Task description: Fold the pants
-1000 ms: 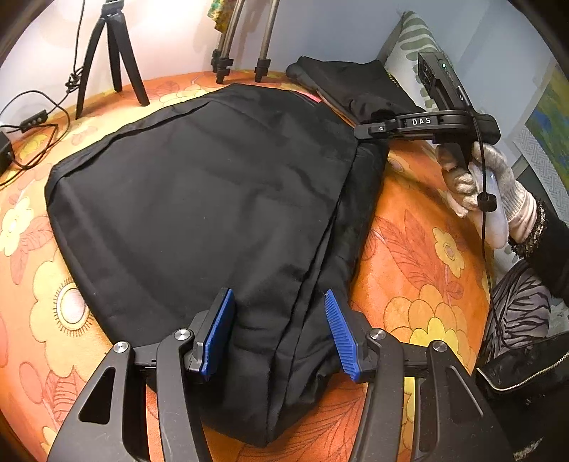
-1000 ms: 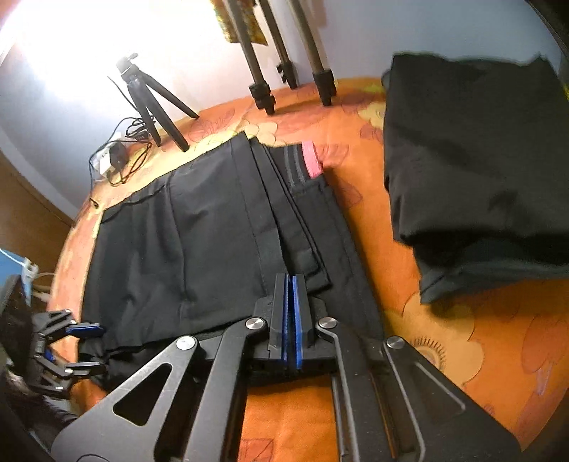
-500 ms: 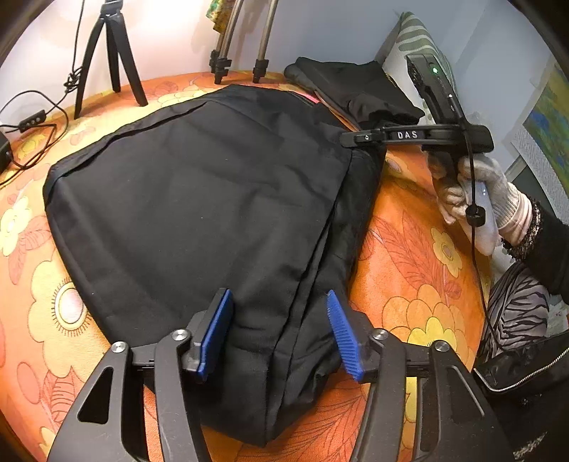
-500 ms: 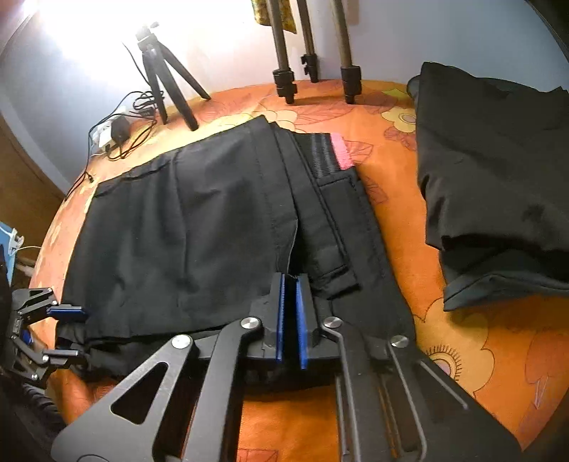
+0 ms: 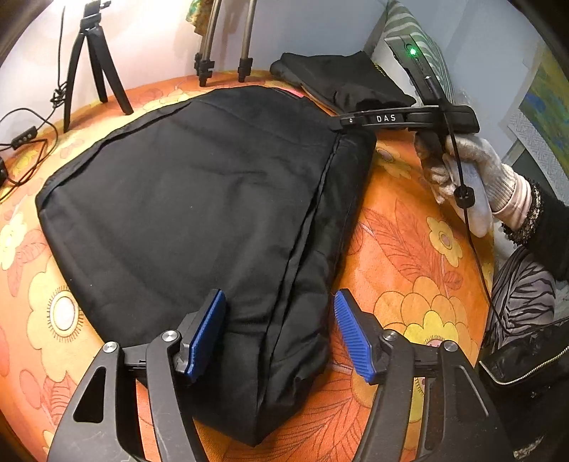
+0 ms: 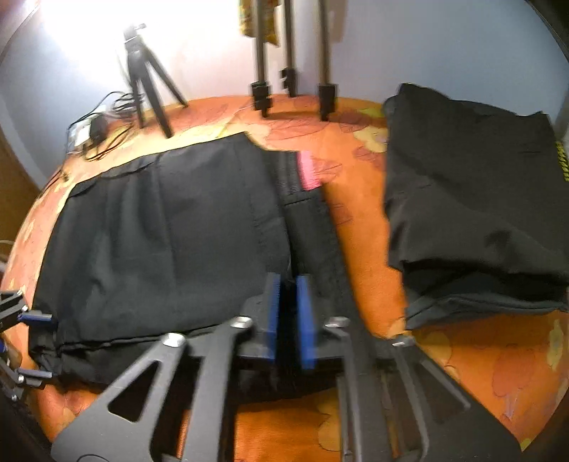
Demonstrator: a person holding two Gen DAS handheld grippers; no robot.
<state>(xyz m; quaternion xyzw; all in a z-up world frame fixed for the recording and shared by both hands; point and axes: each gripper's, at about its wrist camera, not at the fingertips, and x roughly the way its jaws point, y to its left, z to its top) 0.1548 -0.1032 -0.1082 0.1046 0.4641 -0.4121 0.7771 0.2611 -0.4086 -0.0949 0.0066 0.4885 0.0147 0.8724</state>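
Black pants (image 5: pixel 199 213) lay folded flat on an orange floral bedspread (image 5: pixel 409 270), a pink tag (image 6: pixel 310 170) showing at the far edge. The left gripper (image 5: pixel 279 330) hovered over the near end, its blue pads spread wide. The right gripper (image 6: pixel 288 316), in a gloved hand (image 5: pixel 462 170), had its pads slightly parted at the pants' edge; whether cloth lay between them could not be told. A second black garment (image 6: pixel 473 199) sat nearby, and tripods (image 5: pixel 89 71) stood behind.

black pants (image 5: pixel 185 199) with a pink tag (image 6: pixel 310 170), orange flower-print bedspread (image 5: pixel 409 256), blue gripper pads (image 5: pixel 350 334), green-striped pillow (image 5: pixel 409 25), grey knit glove (image 5: pixel 473 163).
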